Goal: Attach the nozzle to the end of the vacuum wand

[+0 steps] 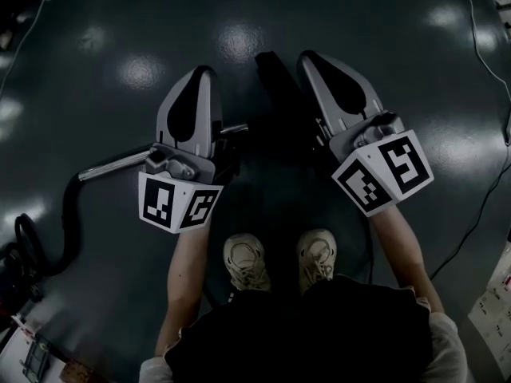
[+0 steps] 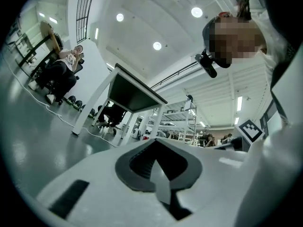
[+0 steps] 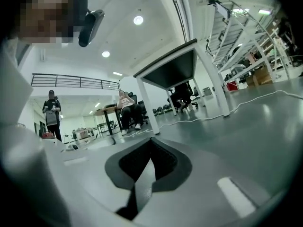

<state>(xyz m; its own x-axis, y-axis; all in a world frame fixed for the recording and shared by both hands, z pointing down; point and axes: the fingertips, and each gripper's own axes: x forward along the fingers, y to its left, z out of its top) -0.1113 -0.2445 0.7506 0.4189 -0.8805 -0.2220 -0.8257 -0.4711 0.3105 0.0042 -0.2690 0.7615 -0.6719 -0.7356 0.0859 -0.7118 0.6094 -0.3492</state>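
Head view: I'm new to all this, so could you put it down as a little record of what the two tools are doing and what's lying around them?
Left tool: shut, empty
Right tool: shut, empty
Vacuum wand: metal tube lying on the floor, passing behind the left tool
Hose: black, curving off the wand's left end
Nozzle: dark shape between the tools; whether it is joined to the wand cannot be told
Shoes: the person's, below the tools

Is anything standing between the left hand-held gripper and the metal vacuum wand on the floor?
Nothing visible does. The vacuum wand lies on the floor under the left hand-held gripper, which is shut and empty. That gripper's body hides the wand's middle part in the head view, so that stretch cannot be checked.
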